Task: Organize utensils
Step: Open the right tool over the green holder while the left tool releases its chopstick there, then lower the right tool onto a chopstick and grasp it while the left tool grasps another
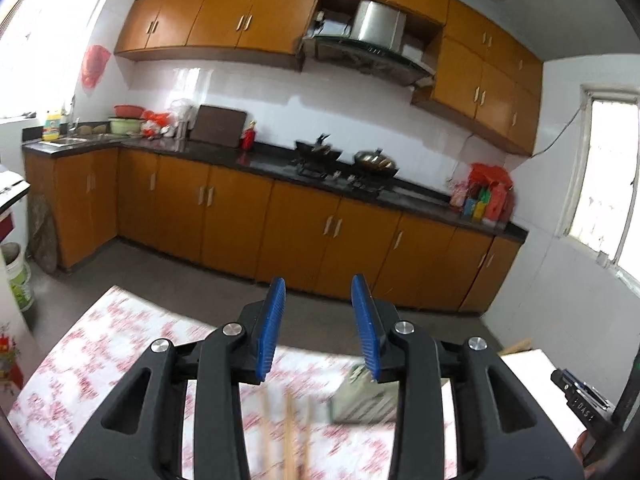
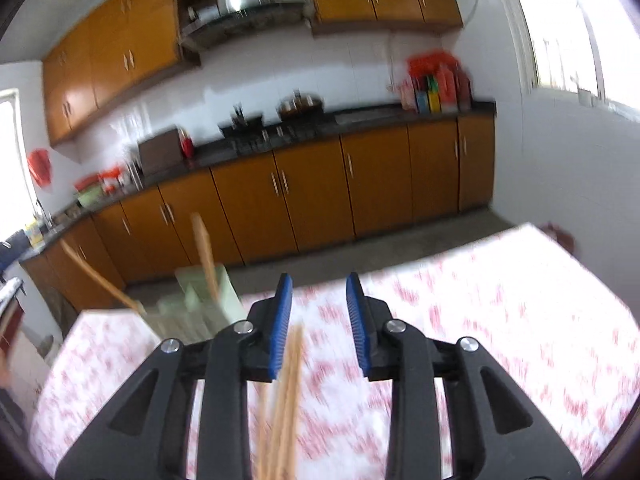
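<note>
Several wooden chopsticks (image 1: pixel 286 432) lie on a table with a red-and-white floral cloth (image 1: pixel 100 352), below my open, empty left gripper (image 1: pixel 319 292). A pale green utensil holder (image 1: pixel 362 396) lies on the cloth to the right of them, blurred. In the right wrist view, chopsticks (image 2: pixel 288 396) lie on the cloth (image 2: pixel 500 320) under my open, empty right gripper (image 2: pixel 319 284). The green holder (image 2: pixel 200 300) stands at the table's far left with two wooden sticks (image 2: pixel 206 248) poking up from it.
Beyond the table is grey floor (image 1: pixel 180 268) and a run of orange base cabinets (image 1: pixel 280 224) under a dark counter with a stove and pans (image 1: pixel 344 160). A white board and the other gripper (image 1: pixel 584 404) sit at the right.
</note>
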A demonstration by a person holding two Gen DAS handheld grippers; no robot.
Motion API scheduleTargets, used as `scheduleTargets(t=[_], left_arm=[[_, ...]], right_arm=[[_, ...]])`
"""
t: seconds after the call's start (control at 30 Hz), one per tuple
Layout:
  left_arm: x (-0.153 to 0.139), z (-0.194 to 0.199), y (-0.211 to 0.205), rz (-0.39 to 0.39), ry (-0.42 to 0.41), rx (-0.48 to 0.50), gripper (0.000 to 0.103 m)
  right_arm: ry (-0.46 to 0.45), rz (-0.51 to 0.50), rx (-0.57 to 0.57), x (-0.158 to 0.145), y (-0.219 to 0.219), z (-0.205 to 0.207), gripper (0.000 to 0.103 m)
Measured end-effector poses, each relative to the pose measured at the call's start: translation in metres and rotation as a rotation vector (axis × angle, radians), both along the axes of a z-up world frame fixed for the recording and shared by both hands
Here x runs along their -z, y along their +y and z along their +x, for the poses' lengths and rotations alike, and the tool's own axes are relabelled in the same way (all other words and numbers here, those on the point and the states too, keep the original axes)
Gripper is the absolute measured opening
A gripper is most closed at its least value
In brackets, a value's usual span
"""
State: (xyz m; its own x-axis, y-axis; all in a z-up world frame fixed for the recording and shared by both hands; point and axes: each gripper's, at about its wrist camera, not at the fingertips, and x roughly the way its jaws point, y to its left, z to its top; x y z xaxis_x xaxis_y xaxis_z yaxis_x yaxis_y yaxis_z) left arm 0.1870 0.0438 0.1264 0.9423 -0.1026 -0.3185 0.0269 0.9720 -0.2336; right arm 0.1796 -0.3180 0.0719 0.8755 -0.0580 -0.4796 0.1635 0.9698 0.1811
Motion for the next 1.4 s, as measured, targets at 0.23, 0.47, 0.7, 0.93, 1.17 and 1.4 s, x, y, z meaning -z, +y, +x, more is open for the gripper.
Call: scheduleTargets(t=[0.23, 0.47, 0.7, 0.93, 1.17, 1.4], left_arm=[[0.077, -0.009, 0.021, 0.101, 0.160, -0.050, 0.036], [0.143, -0.011, 0.033, 0.088, 0.336, -0.025, 0.035], [0.169, -0.024, 0.029, 0.078, 0.396, 0.012, 0.035], [0.184, -0.036, 0.017, 0.079, 0.446, 0.044, 0.035], [0.198, -0.028, -0.006, 0.088, 0.483, 0.129, 0.030], [0.213, -0.009, -0.019, 0.127, 0.545, 0.139, 0.022]], right_arm=[[0.266, 0.084, -0.096, 0.099, 0.015, 0.014, 0.023], [0.397, 0.029, -0.193, 0.151, 0.053, 0.019, 0.020], [0.408, -0.022, -0.204, 0.164, 0.063, 0.015, 0.020], [0.402, -0.063, -0.126, 0.164, 0.055, 0.013, 0.008], [0.380, -0.075, -0.093, 0.166, 0.053, 0.012, 0.008], [0.379, -0.065, -0.092, 0.166, 0.051, 0.013, 0.008]])
